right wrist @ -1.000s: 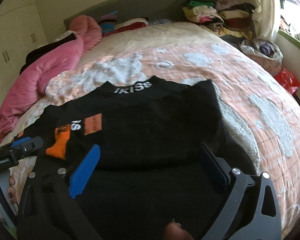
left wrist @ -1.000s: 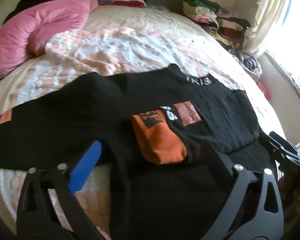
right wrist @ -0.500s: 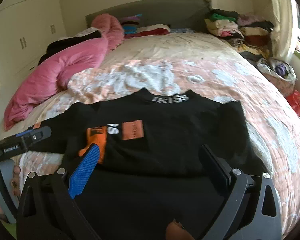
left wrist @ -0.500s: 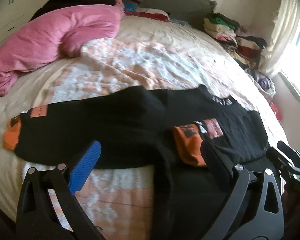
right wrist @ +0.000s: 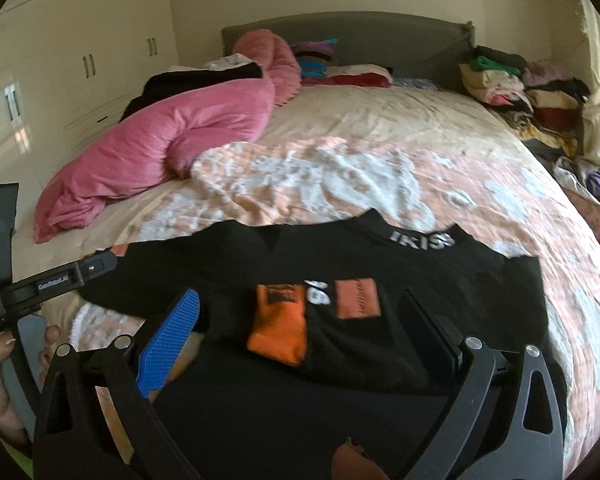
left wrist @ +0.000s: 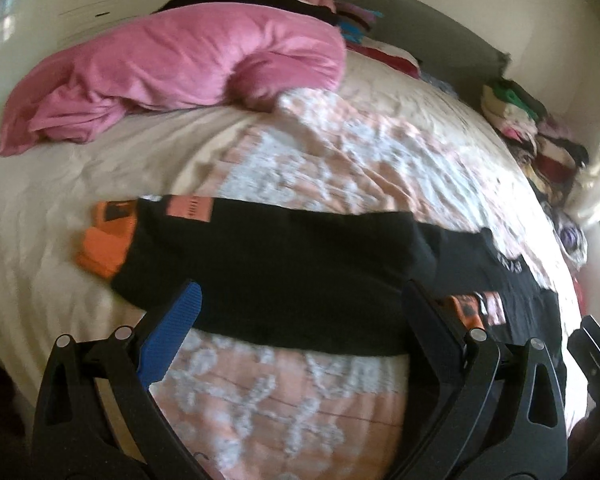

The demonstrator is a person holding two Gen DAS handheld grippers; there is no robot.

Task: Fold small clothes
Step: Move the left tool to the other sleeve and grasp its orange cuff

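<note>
Black sweater (right wrist: 400, 272) lies flat on the bed quilt (right wrist: 340, 168), one orange-cuffed sleeve (right wrist: 278, 330) folded across its chest, the other (left wrist: 260, 256) extended. Left gripper (left wrist: 300, 320) and right gripper (right wrist: 300, 320) hover spread, empty. Risk: a shallow pinch on the extended sleeve drags the body askew.

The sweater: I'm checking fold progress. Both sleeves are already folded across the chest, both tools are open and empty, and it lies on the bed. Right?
Not quite. Only one sleeve, the one with the orange cuff, is folded across the chest of the sweater. The left wrist view shows the other sleeve stretched out flat on the bed. The left tool and right tool are open and empty.
</note>
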